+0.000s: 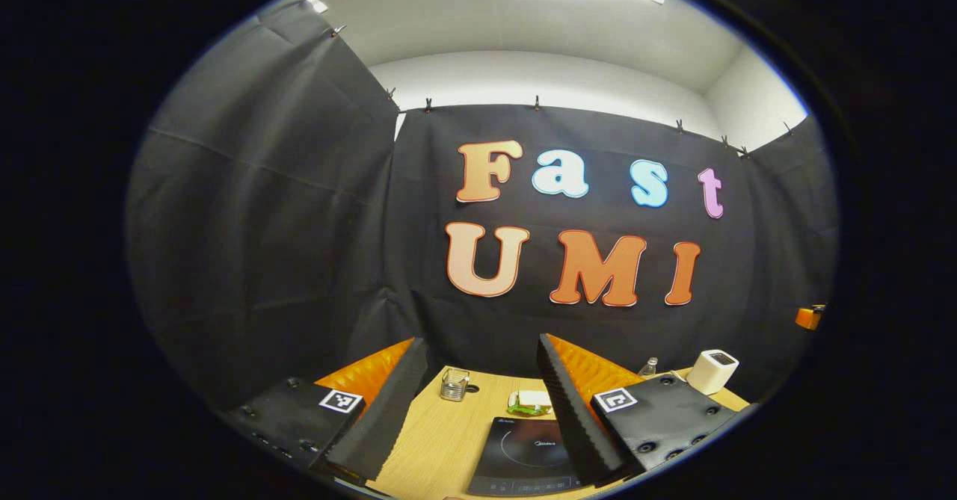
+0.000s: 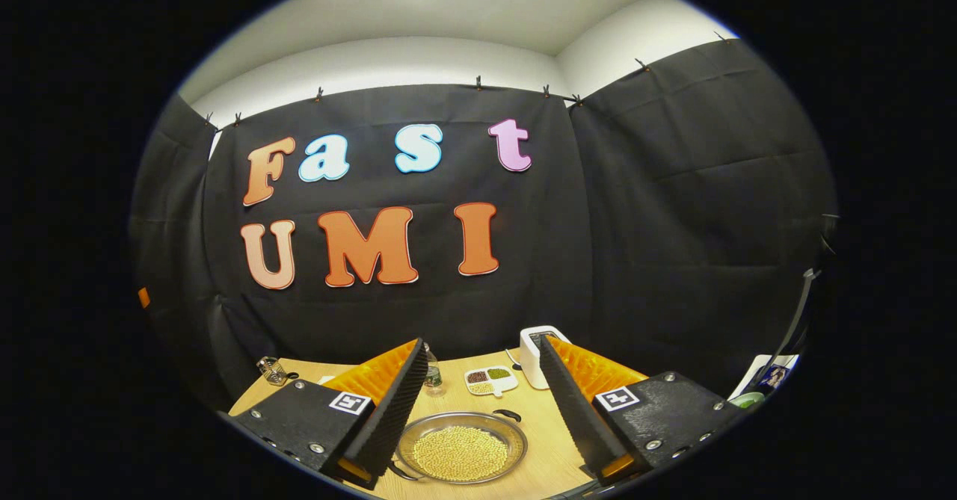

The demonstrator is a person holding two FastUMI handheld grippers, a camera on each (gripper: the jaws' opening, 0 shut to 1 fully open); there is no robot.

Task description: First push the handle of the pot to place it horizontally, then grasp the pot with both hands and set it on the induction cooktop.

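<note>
One induction cooktop (image 1: 523, 448) lies on the one wooden table (image 1: 426, 440). One pot (image 2: 461, 448) of yellow beans, one divided dish (image 2: 490, 380) (three compartments of different grains), one white boxy appliance (image 2: 534, 354), one small bottle (image 2: 432, 377), and one glass jar with a wire clasp (image 1: 454, 385). One green-wrapped packet (image 1: 529, 403). Two grippers: left gripper (image 1: 478, 418) and right gripper (image 2: 478, 410).

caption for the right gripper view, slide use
Open right gripper poised above the bean-filled pot on the wooden table.
</note>
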